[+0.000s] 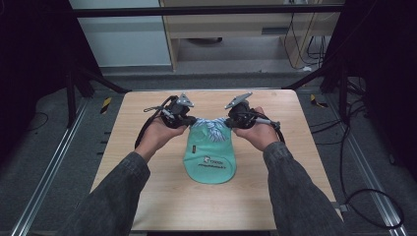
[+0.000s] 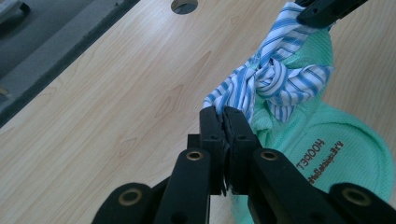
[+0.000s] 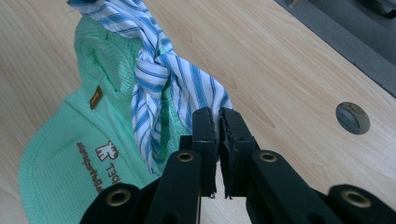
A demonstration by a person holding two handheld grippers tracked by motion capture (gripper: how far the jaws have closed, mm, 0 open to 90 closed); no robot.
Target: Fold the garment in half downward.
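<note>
Two grippers clamped a knotted cloth over a cap at the frame's centre.
The wooden table (image 1: pixel 147 167) carried the mint cap (image 1: pixel 210 158); the left gripper (image 2: pixel 224 119) and right gripper (image 3: pixel 214 120), jaws clenched, each gripped an end of the striped cloth (image 2: pixel 275 79).

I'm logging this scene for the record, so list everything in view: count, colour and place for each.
mesh cap: one, mint green with dark lettering, table centre, brim toward the person.
striped cloth: one, blue and white, knotted at the cap's far edge, an end in each gripper.
table: one, light wood, a round hole near each far corner.
left gripper: one, black, shut on the cloth's left end.
right gripper: one, black, shut on the cloth's right end.
sleeves: two, dark grey, bottom of the high view.
</note>
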